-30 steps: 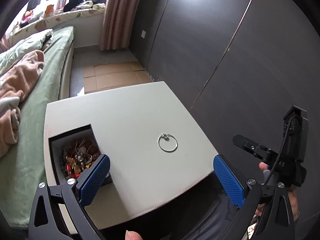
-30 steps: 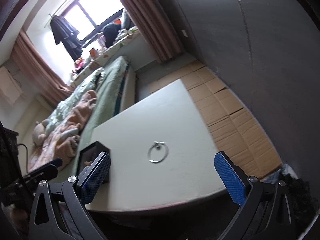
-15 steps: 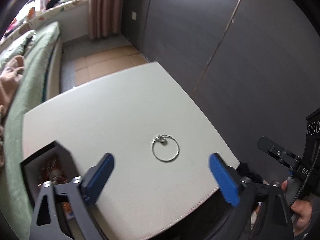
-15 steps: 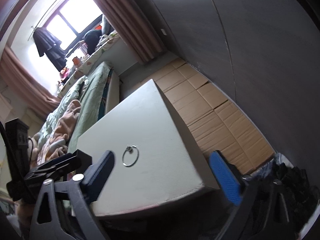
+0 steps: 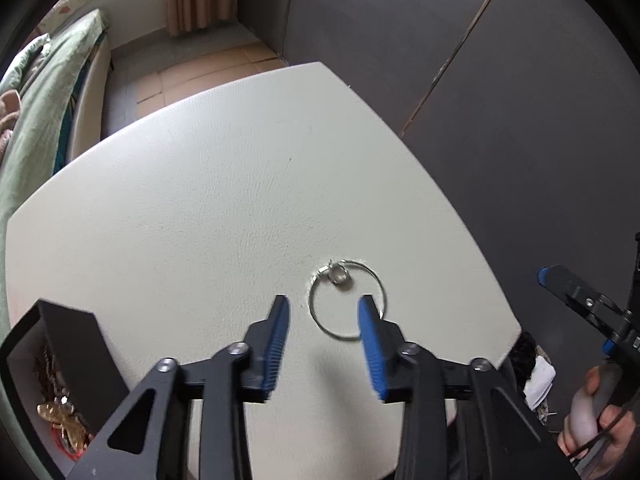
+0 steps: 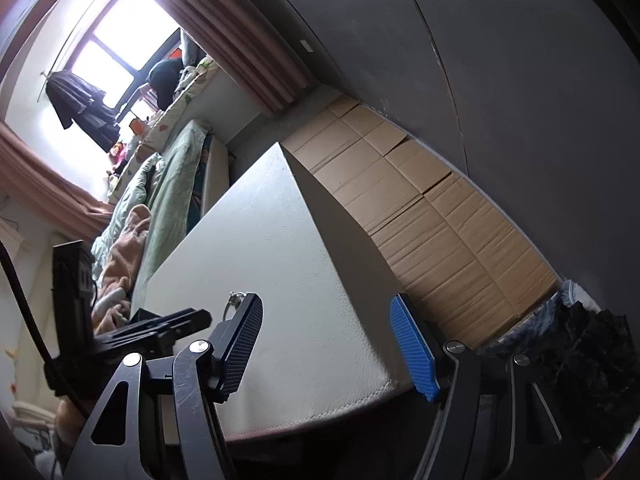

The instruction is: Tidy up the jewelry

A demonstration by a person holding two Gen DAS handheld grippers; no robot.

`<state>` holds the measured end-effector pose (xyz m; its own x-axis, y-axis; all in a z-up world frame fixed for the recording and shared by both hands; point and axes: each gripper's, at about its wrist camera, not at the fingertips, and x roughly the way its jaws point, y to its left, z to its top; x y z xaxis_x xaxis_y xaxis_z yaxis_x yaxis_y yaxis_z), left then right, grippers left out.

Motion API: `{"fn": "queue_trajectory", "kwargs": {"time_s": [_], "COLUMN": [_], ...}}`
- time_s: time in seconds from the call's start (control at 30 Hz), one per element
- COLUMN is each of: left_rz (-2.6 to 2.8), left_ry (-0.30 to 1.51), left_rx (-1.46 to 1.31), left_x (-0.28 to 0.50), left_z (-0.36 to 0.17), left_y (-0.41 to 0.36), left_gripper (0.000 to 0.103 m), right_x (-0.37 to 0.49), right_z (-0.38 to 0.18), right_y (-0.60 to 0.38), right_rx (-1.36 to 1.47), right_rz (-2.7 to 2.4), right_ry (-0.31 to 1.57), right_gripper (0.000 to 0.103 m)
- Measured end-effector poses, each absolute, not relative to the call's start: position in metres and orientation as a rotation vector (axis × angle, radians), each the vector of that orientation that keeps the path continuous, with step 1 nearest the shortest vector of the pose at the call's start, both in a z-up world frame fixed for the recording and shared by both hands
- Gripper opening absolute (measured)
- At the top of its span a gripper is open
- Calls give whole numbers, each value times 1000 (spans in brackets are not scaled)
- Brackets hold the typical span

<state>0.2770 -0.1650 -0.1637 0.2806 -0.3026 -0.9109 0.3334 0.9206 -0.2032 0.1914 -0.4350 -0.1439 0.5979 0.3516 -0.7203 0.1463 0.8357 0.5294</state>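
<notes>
Left gripper [image 5: 323,314] fingers part-closing, empty, over thin bracelet [image 5: 347,299] near table [image 5: 200,200] edge; right gripper [image 6: 326,334] fingers part-closing, empty. Could skid off.

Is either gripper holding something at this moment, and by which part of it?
Nothing is held. The left gripper has been closing its jaws above the silver bracelet, which lies on the white table. The right gripper is empty.
</notes>
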Motion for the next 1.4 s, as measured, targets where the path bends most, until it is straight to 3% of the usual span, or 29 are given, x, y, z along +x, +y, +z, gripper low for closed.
{"fn": "queue_trajectory", "kwargs": {"time_s": [0.07,0.13,0.47,0.57,1.1,1.23,1.4], "left_rz": [-413,-406,-389,-379,-464,-454,-440], "left_ry": [1201,1202,1187,1190,1203,1216,1227], "left_rx": [64,106,195,177,253,180,79], "left_x": [282,284,288,294,312,320,322], "left_z": [-166,-170,-177,-177,-178,-178,-177], "left_y": [-169,-173,-177,-177,-201,-189,-171], "left_gripper": [34,26,24,19,18,2,2], "right_x": [194,196,201,203,201,200,202], "right_z": [-146,-147,-155,-158,-160,-161,-158], "right_y": [-435,-435,-446,-444,-438,-438,-435], "right_rx": [594,600,648,653,648,649,644], "right_rz": [128,127,100,101,102,99,112], "right_ry": [940,943,955,962,978,982,981], "right_gripper": [68,68,68,68,68,68,68]}}
